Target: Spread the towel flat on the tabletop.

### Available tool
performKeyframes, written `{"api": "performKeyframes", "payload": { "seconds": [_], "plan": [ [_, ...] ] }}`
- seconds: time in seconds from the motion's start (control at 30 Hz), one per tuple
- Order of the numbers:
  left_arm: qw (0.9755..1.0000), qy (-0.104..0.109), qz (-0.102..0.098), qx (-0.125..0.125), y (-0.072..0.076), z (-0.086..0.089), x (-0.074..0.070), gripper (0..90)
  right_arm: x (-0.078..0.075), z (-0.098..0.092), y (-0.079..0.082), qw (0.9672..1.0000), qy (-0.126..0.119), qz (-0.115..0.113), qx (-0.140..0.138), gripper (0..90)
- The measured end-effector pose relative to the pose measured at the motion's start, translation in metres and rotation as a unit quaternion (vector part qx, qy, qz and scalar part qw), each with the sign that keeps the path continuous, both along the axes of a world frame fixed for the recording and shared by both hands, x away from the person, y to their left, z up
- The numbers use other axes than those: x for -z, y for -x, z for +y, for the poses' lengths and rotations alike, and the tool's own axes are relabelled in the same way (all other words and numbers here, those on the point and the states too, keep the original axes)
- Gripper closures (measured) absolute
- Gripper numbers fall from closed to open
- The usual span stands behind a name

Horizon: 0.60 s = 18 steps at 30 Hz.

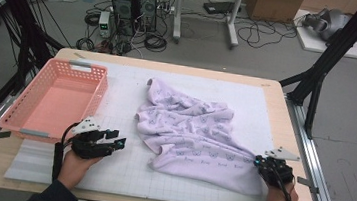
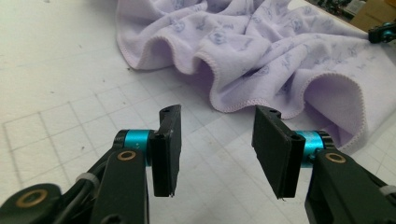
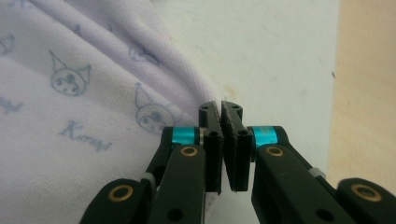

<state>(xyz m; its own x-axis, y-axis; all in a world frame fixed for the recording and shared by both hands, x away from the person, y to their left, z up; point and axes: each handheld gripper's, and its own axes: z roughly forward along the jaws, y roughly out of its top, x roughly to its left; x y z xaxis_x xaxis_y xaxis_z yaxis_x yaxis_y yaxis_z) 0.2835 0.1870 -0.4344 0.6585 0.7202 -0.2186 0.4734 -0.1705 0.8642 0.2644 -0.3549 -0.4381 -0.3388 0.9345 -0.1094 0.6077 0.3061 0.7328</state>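
Lilac towel [image 1: 193, 134] lies crumpled mid-bench on the white gridded mat [image 1: 124, 170], right of the pink basket [image 1: 56, 98]. Right tongs [image 3: 223, 140] pressed together at the towel's near right edge; whether cloth is pinched cannot be told. Left tongs [image 2: 217, 149] stand apart over bare mat, just short of the towel's hem.

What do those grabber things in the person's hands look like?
The left gripper and the right gripper are black, each with two flat black jaws, shiny blue rings and brass-coloured rivets. Each carries a grey three-cornered plate and trails a black cable. The person's sleeves are dark.
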Motion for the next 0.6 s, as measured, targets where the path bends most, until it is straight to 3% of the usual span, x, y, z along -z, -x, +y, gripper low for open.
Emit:
{"api": "performKeyframes", "payload": {
  "seconds": [0.17, 0.3, 0.4, 0.43, 0.47, 0.53, 0.6],
  "plan": [
    [0.9995, 0.005, 0.012, 0.029, -0.002, -0.021, 0.0, 50.4, -0.003, 0.002, 0.003, 0.999, -0.028, -0.032, -0.01, 72.4],
    [0.9986, -0.013, 0.018, 0.047, -0.016, -0.049, 0.001, 48.4, -0.006, 0.007, 0.003, 0.9978, -0.038, -0.049, -0.023, 70.8],
    [0.9978, -0.043, 0.029, 0.04, -0.029, -0.074, 0.009, 44.4, -0.005, 0.012, 0.002, 0.9976, -0.037, -0.047, -0.034, 70.3],
    [0.9969, -0.057, 0.032, 0.042, -0.033, -0.082, 0.012, 43.9, -0.005, 0.013, 0.002, 0.9973, -0.038, -0.049, -0.039, 70.2],
    [0.9947, -0.085, 0.033, 0.047, -0.035, -0.089, 0.015, 43.7, -0.006, 0.014, 0.002, 0.9971, -0.041, -0.048, -0.041, 70.0],
    [0.9914, -0.122, 0.0, 0.047, -0.035, -0.102, 0.016, 41.8, -0.006, 0.015, 0.002, 0.9966, -0.045, -0.049, -0.048, 69.8],
    [0.9878, -0.146, -0.018, 0.05, -0.038, -0.109, 0.016, 41.0, -0.006, 0.017, 0.001, 0.9962, -0.048, -0.049, -0.054, 69.8]
  ]
}}
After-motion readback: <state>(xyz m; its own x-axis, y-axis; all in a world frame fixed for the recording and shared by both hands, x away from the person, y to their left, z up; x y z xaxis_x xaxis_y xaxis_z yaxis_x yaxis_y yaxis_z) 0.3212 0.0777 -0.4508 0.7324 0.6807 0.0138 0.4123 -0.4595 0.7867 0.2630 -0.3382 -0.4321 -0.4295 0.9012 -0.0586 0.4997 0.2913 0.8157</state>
